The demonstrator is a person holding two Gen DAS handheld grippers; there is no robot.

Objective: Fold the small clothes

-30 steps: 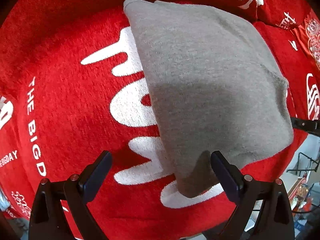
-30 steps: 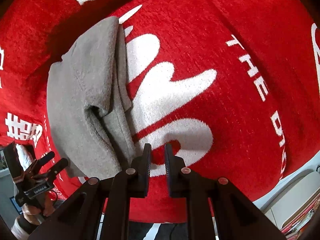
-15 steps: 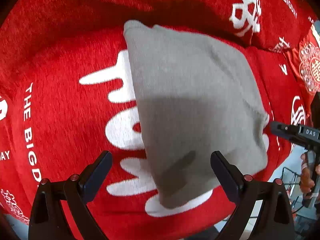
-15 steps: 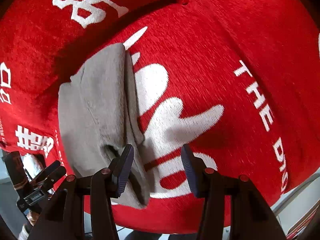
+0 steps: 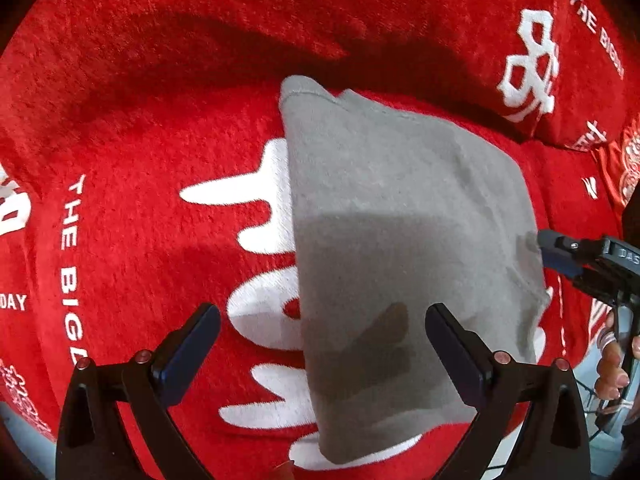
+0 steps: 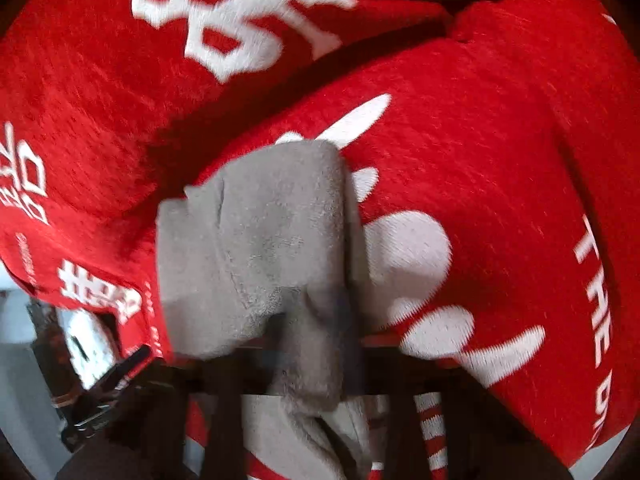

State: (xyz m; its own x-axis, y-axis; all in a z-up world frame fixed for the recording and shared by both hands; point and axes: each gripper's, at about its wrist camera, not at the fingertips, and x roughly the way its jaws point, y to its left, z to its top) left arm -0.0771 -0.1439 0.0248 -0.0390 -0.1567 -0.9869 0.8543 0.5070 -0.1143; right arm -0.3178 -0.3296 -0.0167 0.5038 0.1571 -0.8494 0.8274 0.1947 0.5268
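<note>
Right wrist view is blurred; we can't make out our right hand-held gripper [image 6: 304,380], clamped on the grey garment's [image 5: 400,240] 3 o'clock edge. Left hand-held gripper [image 5: 320,344] apart above its near edge; red blanket [image 5: 140,140] open at 9 o'clock.

Grey cloth [image 5: 404,240], soft and fleecy, lies folded on the red blanket [image 5: 140,168], covering part of its white lettering. Its near edge looks bunched and lifted in the right wrist view, though blurred there.
</note>
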